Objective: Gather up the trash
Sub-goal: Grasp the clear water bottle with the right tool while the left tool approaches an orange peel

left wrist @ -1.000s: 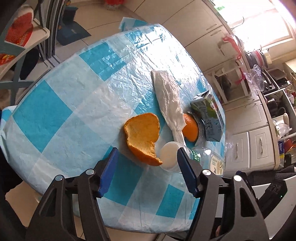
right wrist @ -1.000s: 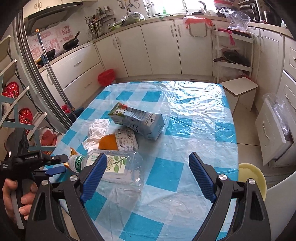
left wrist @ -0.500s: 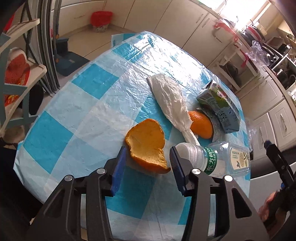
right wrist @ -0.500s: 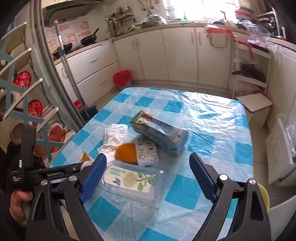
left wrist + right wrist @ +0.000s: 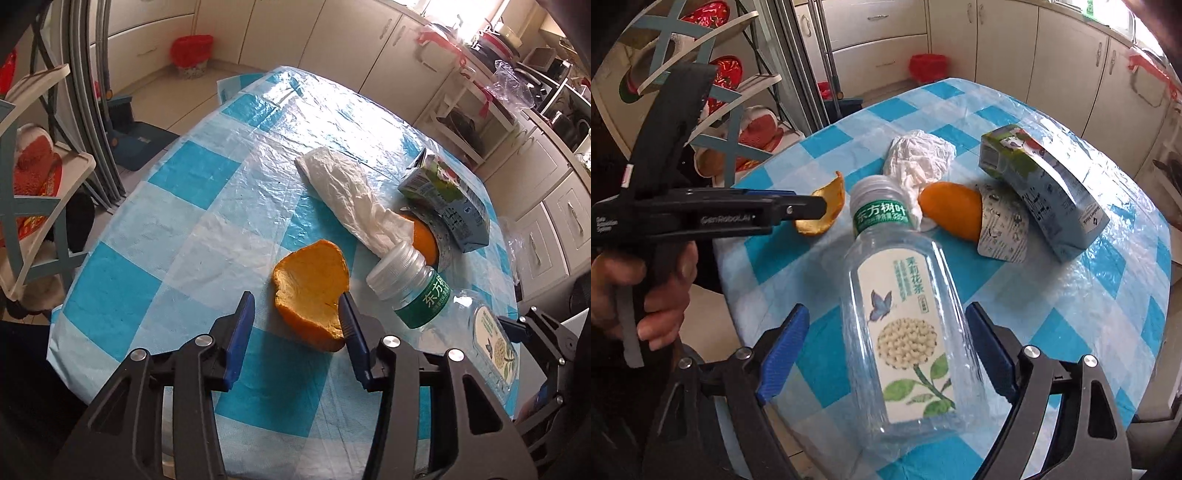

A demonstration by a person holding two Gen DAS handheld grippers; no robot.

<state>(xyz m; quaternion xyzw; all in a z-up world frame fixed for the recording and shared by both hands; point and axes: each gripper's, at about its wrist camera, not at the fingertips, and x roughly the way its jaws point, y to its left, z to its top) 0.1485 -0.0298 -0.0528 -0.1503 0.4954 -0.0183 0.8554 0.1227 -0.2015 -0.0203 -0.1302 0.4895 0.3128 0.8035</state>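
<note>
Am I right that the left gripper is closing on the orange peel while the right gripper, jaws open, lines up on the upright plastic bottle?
Not quite: the plastic bottle lies on its side, not upright, as the right wrist view shows. The rest holds: the left gripper brackets the orange peel, and the right gripper is open around the bottle.

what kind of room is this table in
Most likely a home kitchen. Cream base cabinets with drawers line the walls, a small red bin sits on the floor, and the table wears a blue checked plastic cloth.

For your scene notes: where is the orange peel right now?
The orange peel lies on the checked tablecloth near its edge, between the left gripper fingers, left of the plastic bottle.
</note>
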